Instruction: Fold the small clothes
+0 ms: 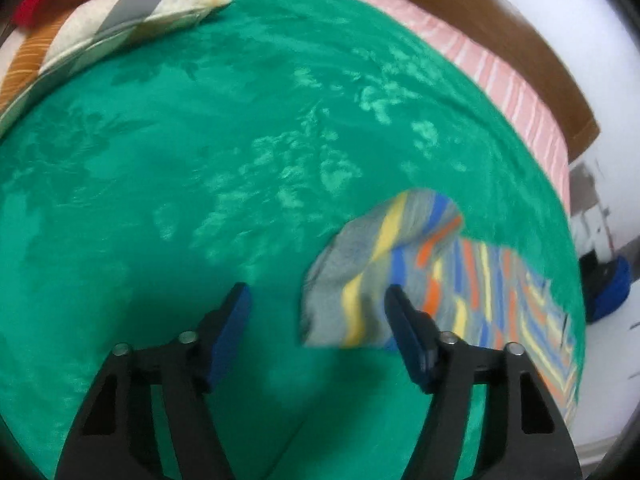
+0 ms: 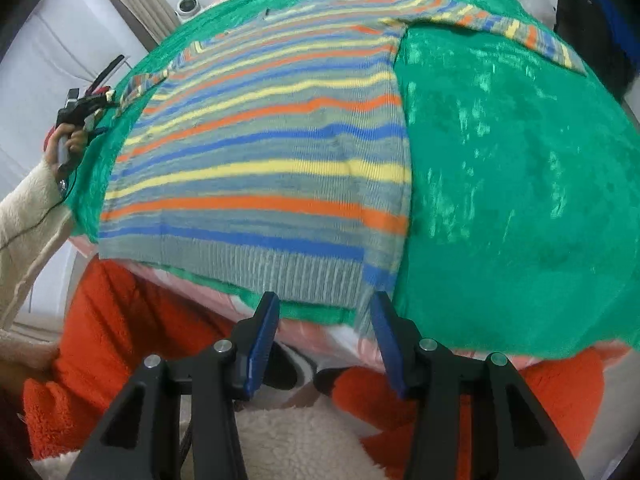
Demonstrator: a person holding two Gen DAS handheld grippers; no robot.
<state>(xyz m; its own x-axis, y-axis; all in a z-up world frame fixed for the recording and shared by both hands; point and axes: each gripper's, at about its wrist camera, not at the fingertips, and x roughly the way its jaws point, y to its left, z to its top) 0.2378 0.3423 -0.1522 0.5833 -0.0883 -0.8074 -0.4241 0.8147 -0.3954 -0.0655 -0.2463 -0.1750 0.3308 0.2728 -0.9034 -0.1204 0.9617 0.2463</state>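
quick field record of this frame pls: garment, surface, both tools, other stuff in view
garment: striped knit sweater, grey with blue, yellow and orange bands, lying flat
sleeve: one sleeve folded back on itself
surface: green plush blanket over a pink striped sheet
left tool: open, nothing between the pads
right tool: open, over the ribbed hem, not pinching it
other: striped pillow at the far corner
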